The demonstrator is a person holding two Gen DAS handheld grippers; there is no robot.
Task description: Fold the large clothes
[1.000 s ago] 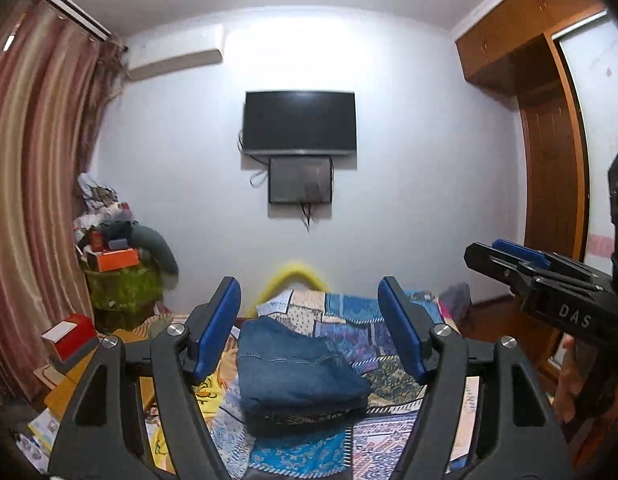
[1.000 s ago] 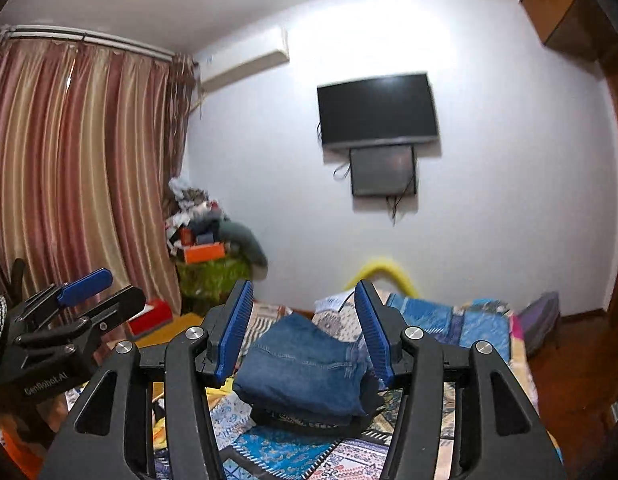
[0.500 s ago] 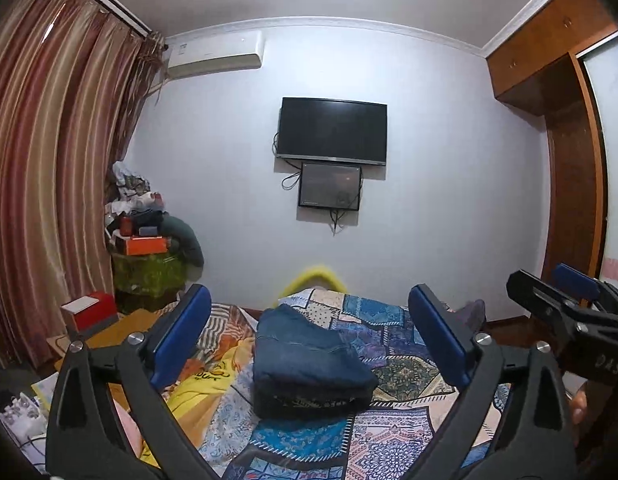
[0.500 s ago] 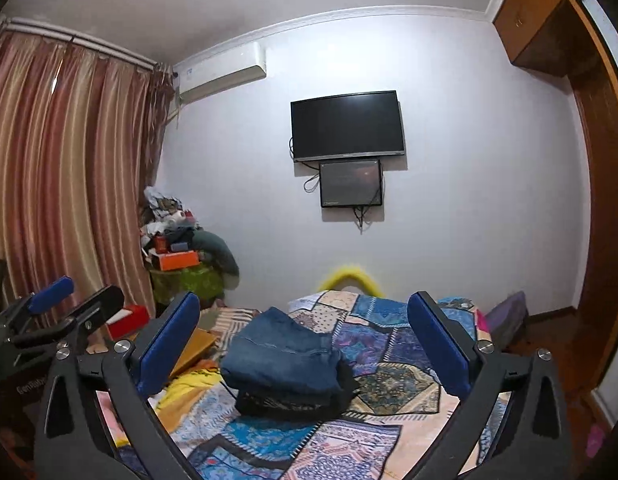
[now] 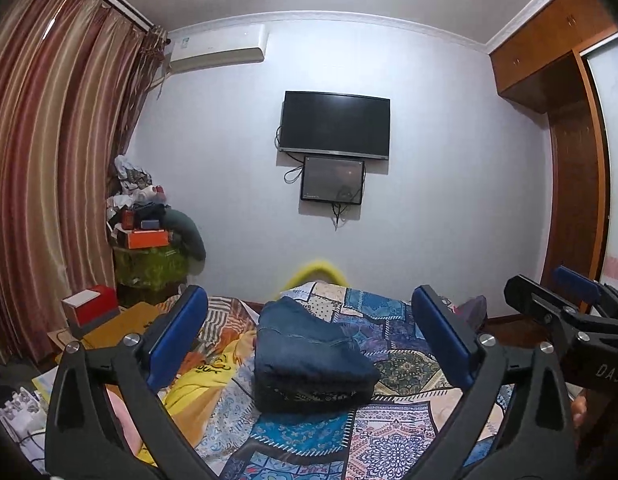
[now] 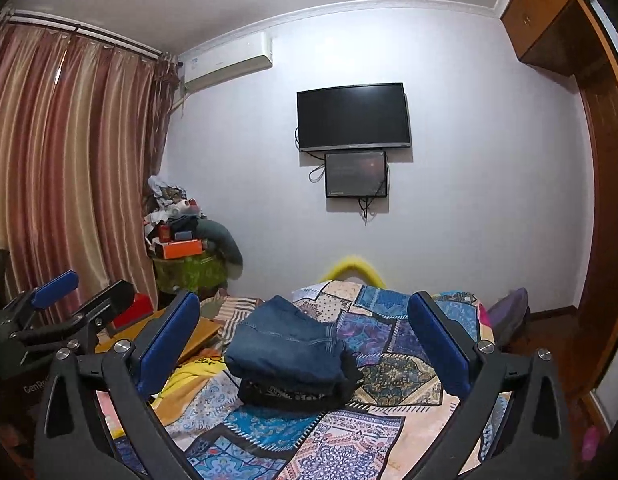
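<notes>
My left fingers (image 5: 309,336) and right fingers (image 6: 305,332) are spread, empty. Folded jeans (image 5: 305,344) lie mid-bed (image 5: 389,432) atop a dark garment (image 6: 293,394). Denim: heavy, limp; pinch folded edges.

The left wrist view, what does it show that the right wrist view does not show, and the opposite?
Only the left wrist view shows the right gripper at its right edge and a white-topped red box in full. Only the right wrist view shows the left gripper at its left edge and a pink object on the floor. Both show the folded jeans lying on a dark garment on the patchwork bedspread, the wall TV, and wide-open jaws holding nothing.
</notes>
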